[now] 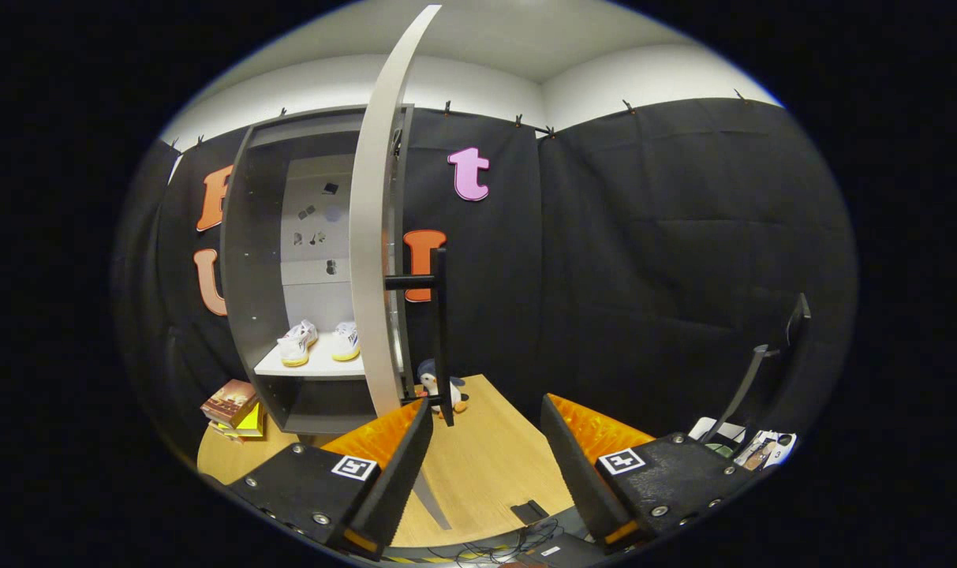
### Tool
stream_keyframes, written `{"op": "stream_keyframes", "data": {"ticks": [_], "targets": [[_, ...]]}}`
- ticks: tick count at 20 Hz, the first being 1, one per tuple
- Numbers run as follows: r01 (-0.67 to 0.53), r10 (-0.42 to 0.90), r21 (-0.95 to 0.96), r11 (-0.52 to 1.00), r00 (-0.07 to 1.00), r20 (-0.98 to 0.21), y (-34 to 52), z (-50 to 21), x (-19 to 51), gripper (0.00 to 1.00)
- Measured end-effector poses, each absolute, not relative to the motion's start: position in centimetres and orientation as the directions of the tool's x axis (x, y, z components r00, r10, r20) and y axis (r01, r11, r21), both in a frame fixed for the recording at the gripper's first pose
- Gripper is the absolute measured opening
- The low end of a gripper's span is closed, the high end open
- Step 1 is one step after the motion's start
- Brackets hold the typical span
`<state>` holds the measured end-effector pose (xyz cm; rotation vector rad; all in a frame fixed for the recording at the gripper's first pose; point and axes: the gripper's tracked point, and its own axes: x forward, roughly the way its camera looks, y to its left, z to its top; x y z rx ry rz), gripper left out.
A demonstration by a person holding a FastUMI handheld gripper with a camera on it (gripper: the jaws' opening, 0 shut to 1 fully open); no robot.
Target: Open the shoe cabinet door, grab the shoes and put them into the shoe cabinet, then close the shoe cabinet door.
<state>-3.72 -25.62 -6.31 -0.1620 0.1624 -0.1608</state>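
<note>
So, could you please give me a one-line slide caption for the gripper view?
Open gripper faces the open cabinet door edge-on, its black handle just ahead; shoes sit on the shelf.

Even overhead light, ceiling bright, booth dim. Heavy fisheye bend toward edges; door (375, 237) curves. Sharp focus, no glare/blur.
</note>
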Motion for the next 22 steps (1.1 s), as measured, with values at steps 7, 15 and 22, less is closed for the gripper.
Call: {"op": "stream_keyframes", "data": {"ticks": [7, 15, 22], "targets": [[0.066, -0.099, -0.235, 0.97, 0.986, -0.133, -18.5, -6.9, -4.5, 0.84], [-0.124, 0.091, -0.253, 0.959, 0.986, -0.139, -5.7, -8.4, -1.8, 0.86], [-0.28, 0.259, -0.162, 0.946, 0.956, -0.138, 6.1, -9.2, 5.0, 0.93]]}}
